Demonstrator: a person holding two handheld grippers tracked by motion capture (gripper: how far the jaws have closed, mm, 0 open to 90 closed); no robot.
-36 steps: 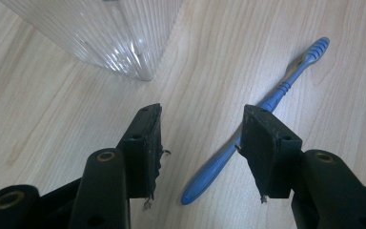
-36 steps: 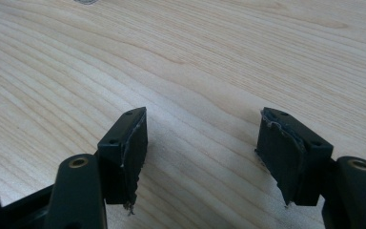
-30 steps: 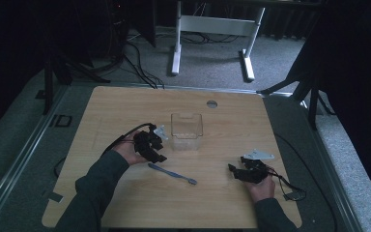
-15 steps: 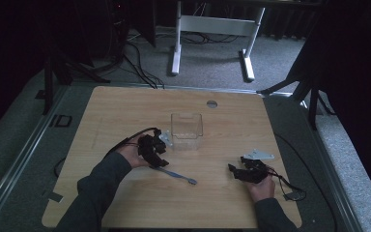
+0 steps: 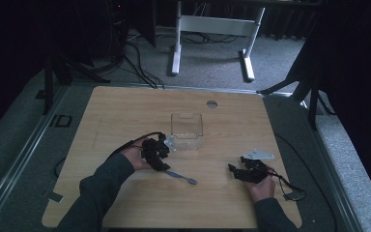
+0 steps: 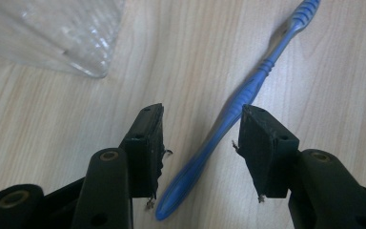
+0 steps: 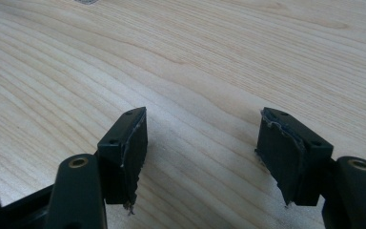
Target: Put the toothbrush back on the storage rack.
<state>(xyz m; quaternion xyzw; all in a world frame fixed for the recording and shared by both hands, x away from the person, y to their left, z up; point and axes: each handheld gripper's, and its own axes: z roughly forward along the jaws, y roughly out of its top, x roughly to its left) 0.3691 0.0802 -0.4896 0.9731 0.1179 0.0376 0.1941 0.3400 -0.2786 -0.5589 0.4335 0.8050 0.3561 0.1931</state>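
Note:
A blue toothbrush (image 5: 179,176) lies flat on the wooden table (image 5: 125,111), left of centre. My left gripper (image 5: 163,166) hangs over its handle end. In the left gripper view the handle (image 6: 248,90) runs slantwise between the jaws. These have just been closing, and a gap still shows beside the left pad, so the left gripper (image 6: 202,112) is open. A clear plastic container (image 5: 186,126) stands just beyond it, and its corner (image 6: 52,38) is at the upper left of that view. My right gripper (image 5: 233,170) rests at the front right. Its jaws (image 7: 202,117) stand open over bare wood.
A round grommet hole (image 5: 211,103) sits near the table's far edge. Cables trail from both grippers across the table. A white desk frame (image 5: 212,29) and dark stands are on the floor beyond the table.
My left gripper has shifted slightly towards me, from beside the container onto the toothbrush's handle end. The toothbrush and the right gripper have stayed put.

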